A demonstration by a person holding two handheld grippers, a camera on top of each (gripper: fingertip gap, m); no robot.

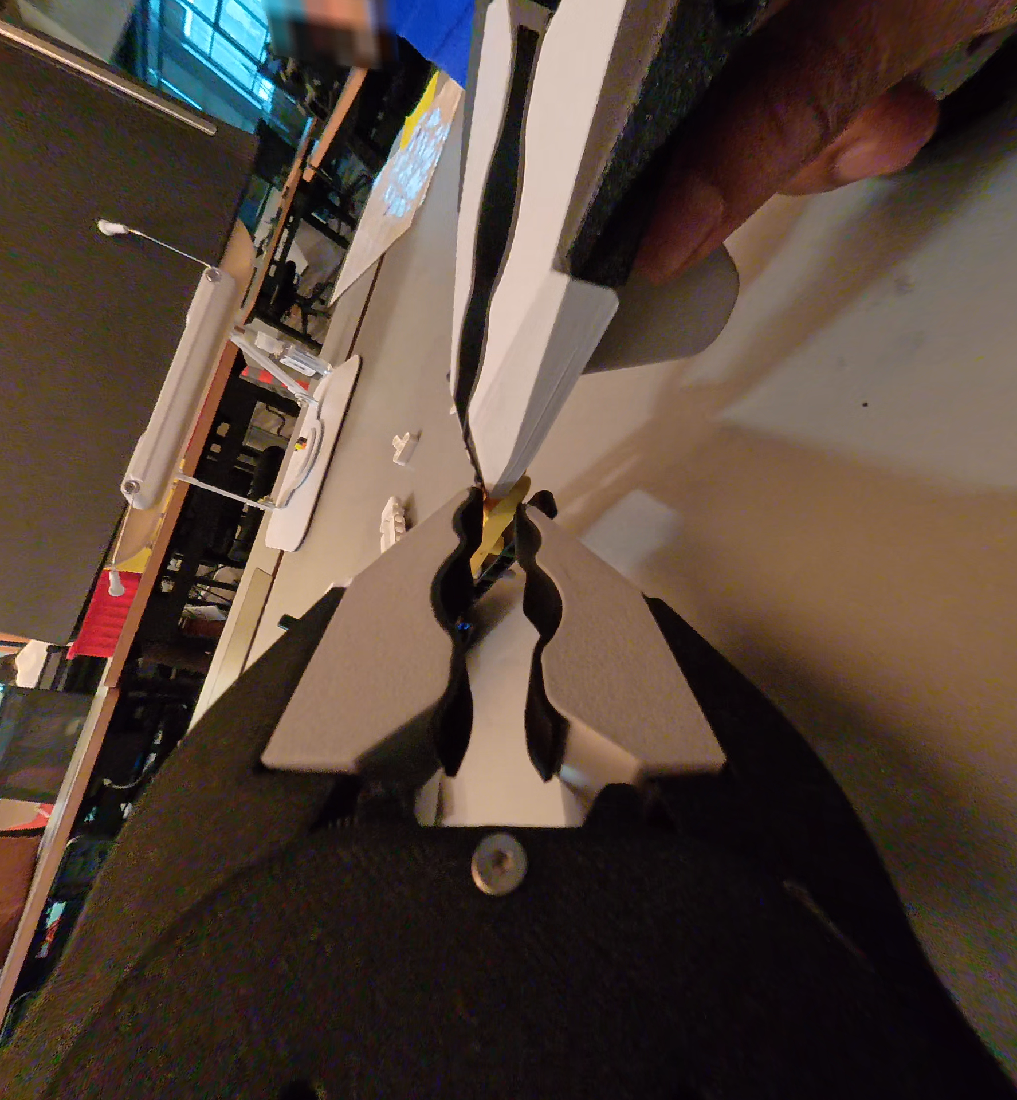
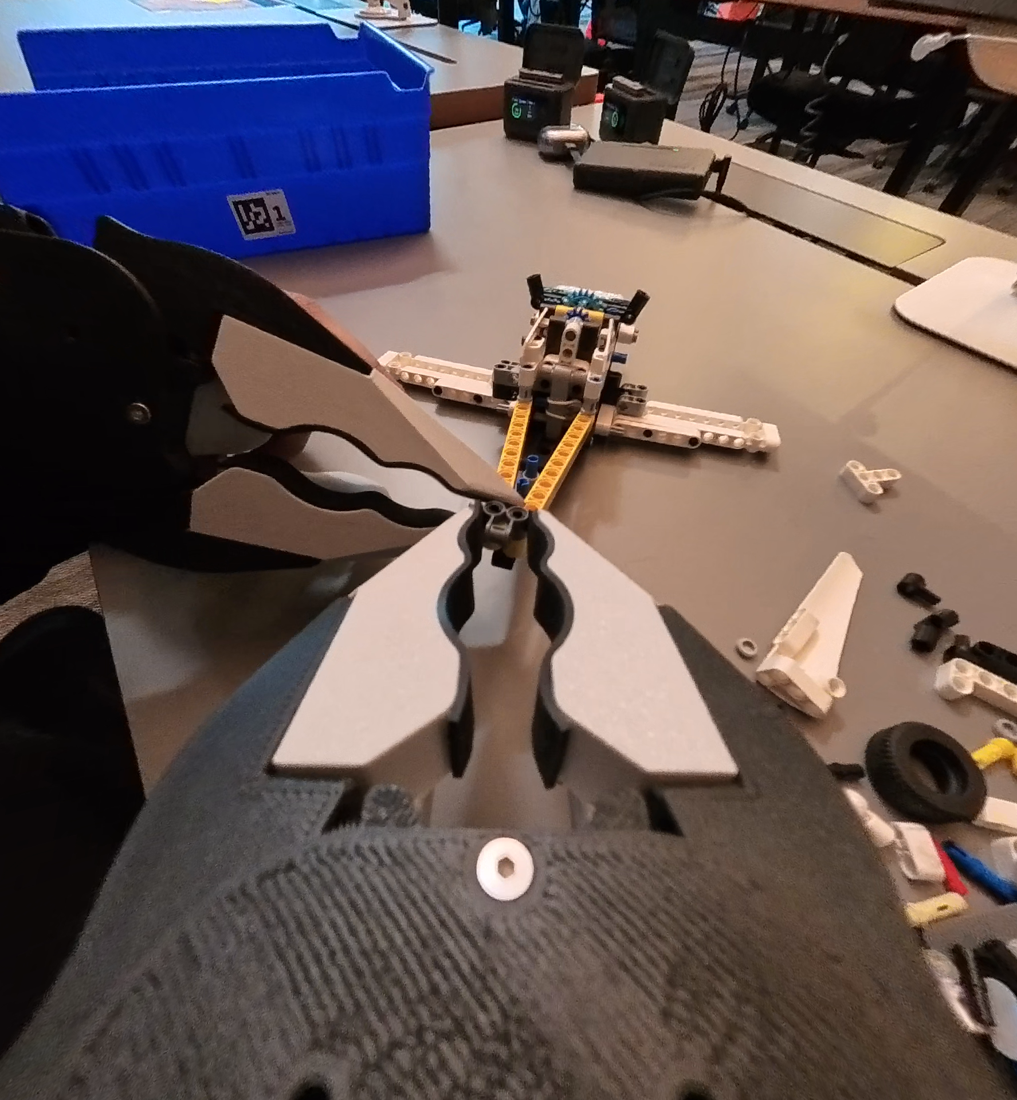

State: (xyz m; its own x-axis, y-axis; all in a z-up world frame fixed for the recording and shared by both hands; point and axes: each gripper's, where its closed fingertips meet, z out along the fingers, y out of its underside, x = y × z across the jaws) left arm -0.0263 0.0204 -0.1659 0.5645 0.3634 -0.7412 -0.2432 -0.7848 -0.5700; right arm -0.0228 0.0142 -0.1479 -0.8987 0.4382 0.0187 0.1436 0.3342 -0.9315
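Note:
A brick-built model point(image 2: 571, 369) with white side beams lies on the grey table point(image 2: 732, 536). Two yellow beams point(image 2: 559, 458) run from it toward me and meet at a small grey connector point(image 2: 503, 521). My right gripper point(image 2: 506, 530) is shut on that connector, both pads pressing its sides. My left gripper point(image 2: 509, 497) comes in from the left and pinches the near end of the left yellow beam. In the left wrist view my left gripper point(image 1: 497, 524) has the yellow beam point(image 1: 494, 530) between its pads, and the right gripper's white fingers point(image 1: 518, 416) reach down to the same spot.
A blue bin point(image 2: 196, 149) stands at the back left. Loose parts lie at the right: a white wing panel point(image 2: 809, 643), a black tyre point(image 2: 925, 774), and small white, black and yellow pieces. Black chargers point(image 2: 538, 89) and a white stand base point(image 2: 970, 321) stand behind. My left and right fingertips are right by each other.

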